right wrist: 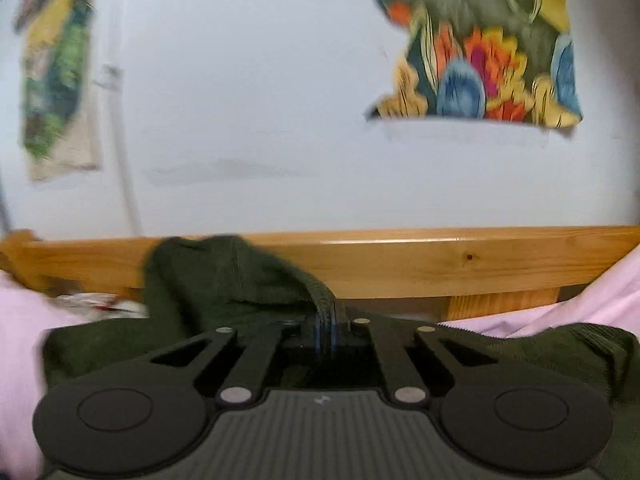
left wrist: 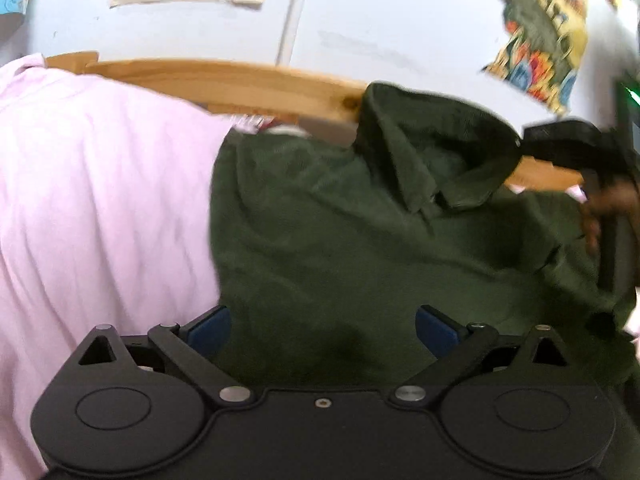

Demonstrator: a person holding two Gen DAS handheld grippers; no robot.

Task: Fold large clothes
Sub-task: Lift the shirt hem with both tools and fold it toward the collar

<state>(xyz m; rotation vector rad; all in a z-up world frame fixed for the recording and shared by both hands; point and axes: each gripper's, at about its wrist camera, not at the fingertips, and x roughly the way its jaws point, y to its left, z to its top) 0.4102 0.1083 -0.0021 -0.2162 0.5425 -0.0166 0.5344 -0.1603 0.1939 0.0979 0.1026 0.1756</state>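
Right gripper (right wrist: 325,334) is clamped on an edge of the green shirt (right wrist: 224,276), lifted ahead of it toward the wooden rail (right wrist: 440,268). Left gripper (left wrist: 323,330) is held wide apart — nothing pinched — over the shirt body. Folding is judged barely begun; collar still rumpled, shirt unflattened on the pink sheet (left wrist: 100,200).

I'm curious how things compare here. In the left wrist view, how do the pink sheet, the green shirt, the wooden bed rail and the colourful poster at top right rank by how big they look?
Largest to smallest, as they look:
1. green shirt and pink sheet: too alike to rank, and both lie near the camera.
2. wooden bed rail: long, thin, partly hidden by the shirt.
3. colourful poster: cut off by the frame edge.
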